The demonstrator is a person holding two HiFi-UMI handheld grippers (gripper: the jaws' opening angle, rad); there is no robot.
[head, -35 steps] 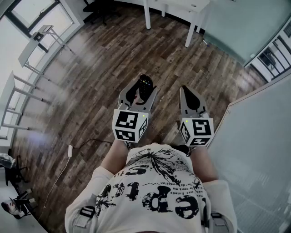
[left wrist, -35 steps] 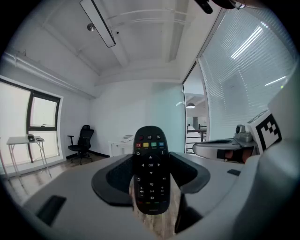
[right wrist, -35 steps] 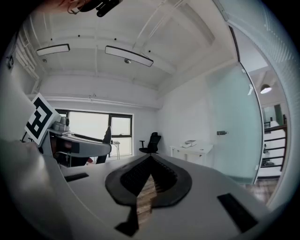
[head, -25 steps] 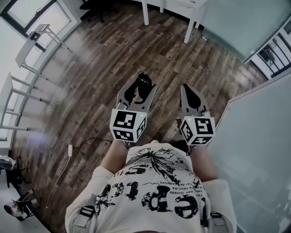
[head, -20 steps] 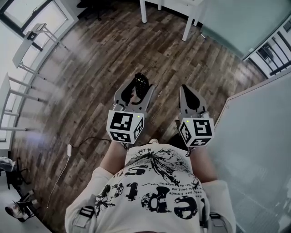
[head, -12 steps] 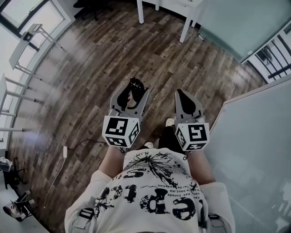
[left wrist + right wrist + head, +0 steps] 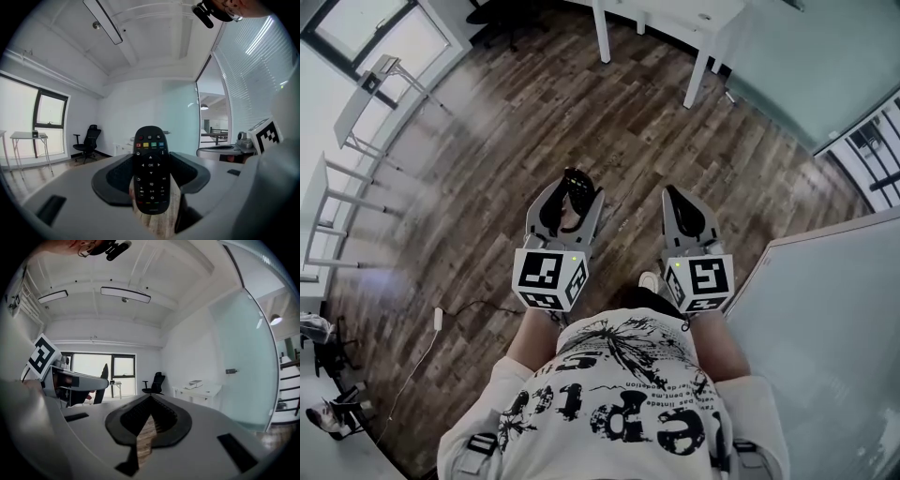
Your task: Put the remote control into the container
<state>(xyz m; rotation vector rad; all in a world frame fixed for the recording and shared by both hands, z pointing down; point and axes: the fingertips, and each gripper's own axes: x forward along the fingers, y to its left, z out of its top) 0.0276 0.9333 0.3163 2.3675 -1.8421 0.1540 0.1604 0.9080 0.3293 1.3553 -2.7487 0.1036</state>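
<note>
A black remote control [image 7: 576,184] with coloured buttons sticks out of my left gripper [image 7: 573,190], which is shut on its lower part. The left gripper view shows the remote [image 7: 150,171] upright between the two dark pads, buttons facing the camera. My right gripper [image 7: 674,194] is held level beside the left one, over the wooden floor [image 7: 516,122]. Its jaws are shut with nothing between them in the right gripper view [image 7: 149,418]. No container shows in any view. Both grippers are held close in front of the person's body.
A white table [image 7: 694,23] stands at the far end of the room, and white desks [image 7: 366,89] line the windows at left. A pale partition wall [image 7: 834,319] runs along the right. A cable with a white adapter [image 7: 439,319] lies on the floor at left. An office chair [image 7: 153,383] stands far off.
The whole view has shifted as the person moves across the room. Both grippers stay side by side, drawn slightly nearer the body, and the left one still holds the remote.
</note>
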